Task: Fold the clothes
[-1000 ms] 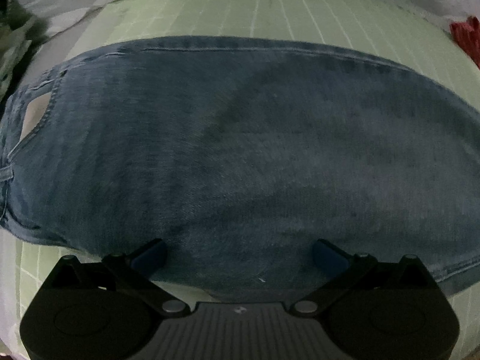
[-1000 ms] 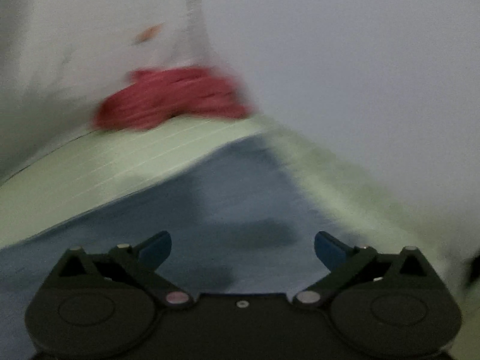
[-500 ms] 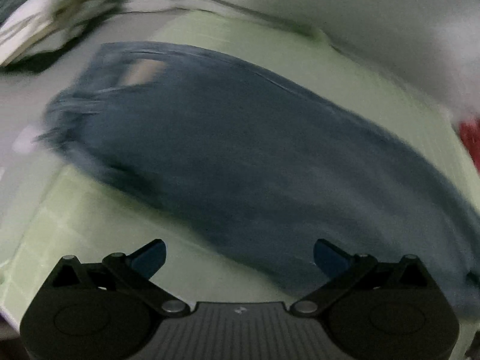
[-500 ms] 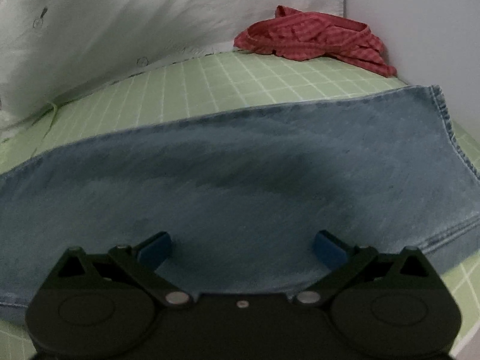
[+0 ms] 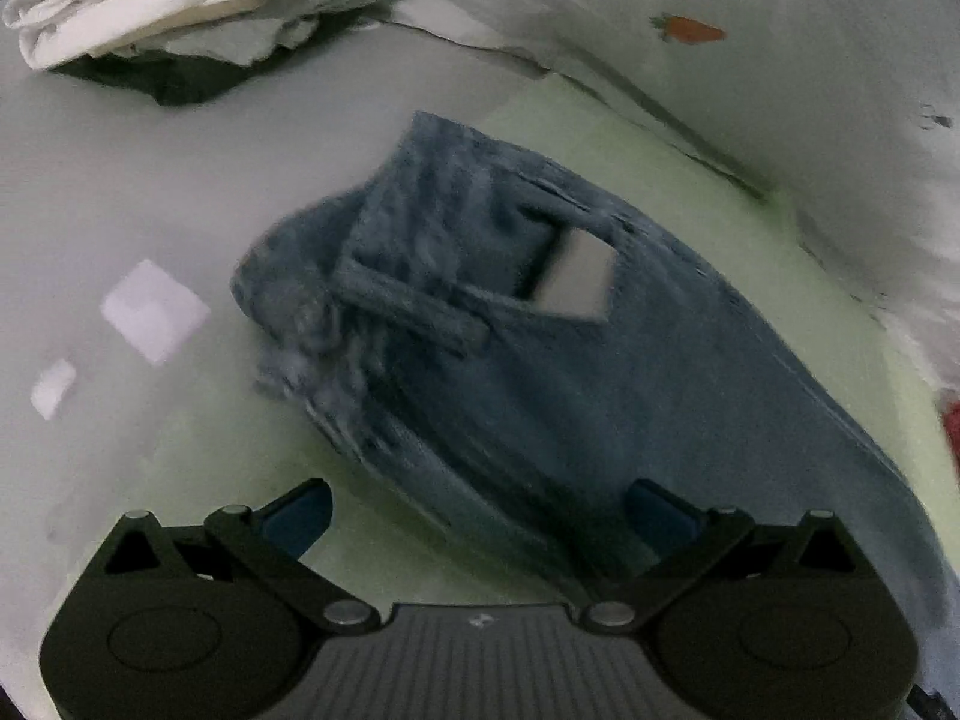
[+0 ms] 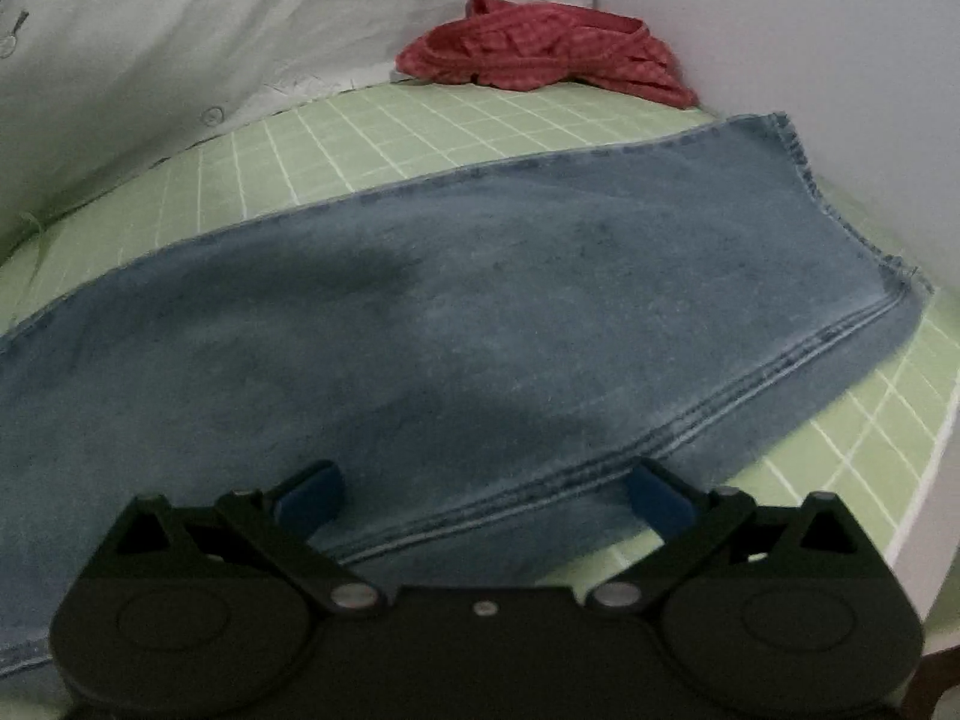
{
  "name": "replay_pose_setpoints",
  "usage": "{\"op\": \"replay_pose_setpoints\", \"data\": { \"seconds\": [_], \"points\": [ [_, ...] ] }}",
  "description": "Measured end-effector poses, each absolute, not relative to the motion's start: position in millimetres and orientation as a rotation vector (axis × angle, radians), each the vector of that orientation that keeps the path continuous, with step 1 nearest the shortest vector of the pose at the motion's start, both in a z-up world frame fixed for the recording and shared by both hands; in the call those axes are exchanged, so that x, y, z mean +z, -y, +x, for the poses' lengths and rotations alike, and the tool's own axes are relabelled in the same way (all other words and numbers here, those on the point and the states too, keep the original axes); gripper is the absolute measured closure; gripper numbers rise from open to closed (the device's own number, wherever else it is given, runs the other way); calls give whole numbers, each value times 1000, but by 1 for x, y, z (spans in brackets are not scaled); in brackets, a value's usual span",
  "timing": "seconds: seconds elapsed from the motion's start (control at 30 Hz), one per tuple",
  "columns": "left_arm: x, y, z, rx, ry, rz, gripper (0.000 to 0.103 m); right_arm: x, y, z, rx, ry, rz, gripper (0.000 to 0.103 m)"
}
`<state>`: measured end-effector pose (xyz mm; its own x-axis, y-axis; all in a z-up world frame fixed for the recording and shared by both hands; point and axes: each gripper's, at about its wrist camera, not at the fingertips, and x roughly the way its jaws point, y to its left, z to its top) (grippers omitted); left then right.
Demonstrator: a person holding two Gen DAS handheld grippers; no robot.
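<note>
left gripper [image 5: 477,513]: fingers spread, empty, over the jeans' waist end
jeans [image 5: 540,360]: flat on the green checked sheet [image 6: 336,150]
right gripper [image 6: 483,498]: fingers spread, empty, over the leg seam
red garment [image 6: 540,48]: beyond the jeans' hem

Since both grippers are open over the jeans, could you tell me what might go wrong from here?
The waistband of the jeans is bunched, so the left gripper might pinch one layer only. The hem lies near the mat's edge, so the right gripper could drag it off.
</note>
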<state>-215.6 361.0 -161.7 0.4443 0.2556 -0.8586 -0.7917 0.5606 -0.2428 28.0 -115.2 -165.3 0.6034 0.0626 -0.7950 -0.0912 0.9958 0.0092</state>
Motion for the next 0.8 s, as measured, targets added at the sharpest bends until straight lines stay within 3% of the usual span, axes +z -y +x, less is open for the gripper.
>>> {"op": "replay_pose_setpoints", "data": {
  "seconds": [0.27, 0.53, 0.63, 0.8],
  "points": [
    [-170, -390, -205, 738, -835, -732, 2, -165, 108, 20, -6, -935, 15, 0],
    [-138, -367, -190, 784, -812, -585, 64, -164, 109, 20, -16, -935, 17, 0],
    [-119, -354, -186, 784, -766, -549, 72, -164, 110, 19, -6, -933, 13, 0],
    [-80, -317, -170, 736, -680, -442, 75, -163, 115, 20, 58, -946, -11, 0]
  ]
}}
